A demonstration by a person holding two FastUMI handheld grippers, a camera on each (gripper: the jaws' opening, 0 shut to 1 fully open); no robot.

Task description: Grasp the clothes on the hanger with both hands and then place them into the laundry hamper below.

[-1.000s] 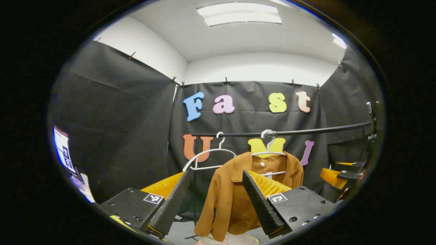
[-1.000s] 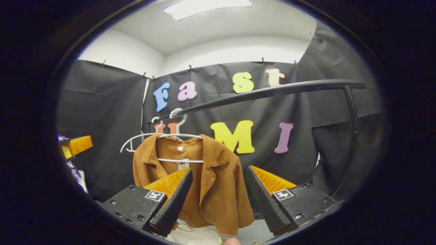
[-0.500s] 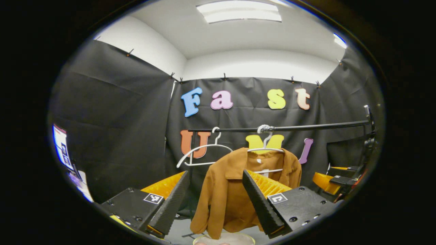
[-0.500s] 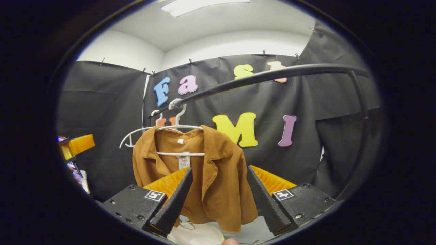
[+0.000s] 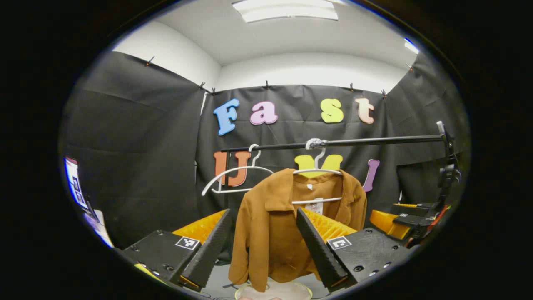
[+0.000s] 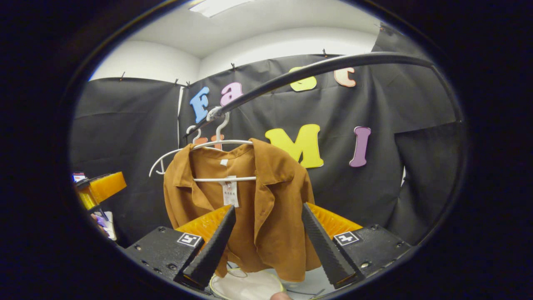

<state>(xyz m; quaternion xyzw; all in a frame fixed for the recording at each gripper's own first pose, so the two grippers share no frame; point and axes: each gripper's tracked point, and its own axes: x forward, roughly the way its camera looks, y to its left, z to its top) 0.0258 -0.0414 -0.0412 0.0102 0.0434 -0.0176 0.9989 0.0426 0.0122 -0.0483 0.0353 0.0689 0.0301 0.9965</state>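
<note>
Brown shirt point(image 5: 270, 221) is hanging on a white hanger point(image 5: 318, 171) from the black rail point(image 5: 374, 141), open at the front with a tag at the collar, and another bare white hanger point(image 5: 233, 177) hangs just beside it on the same rail. Left claw point(image 5: 262, 246) and right claw point(image 6: 268, 246) both have their fingers spread apart with nothing between them, pointed at the shirt but not touching it. Round pale rim of the laundry hamper point(image 6: 245, 285) sits right below the shirt's hem, low in both views.
</note>
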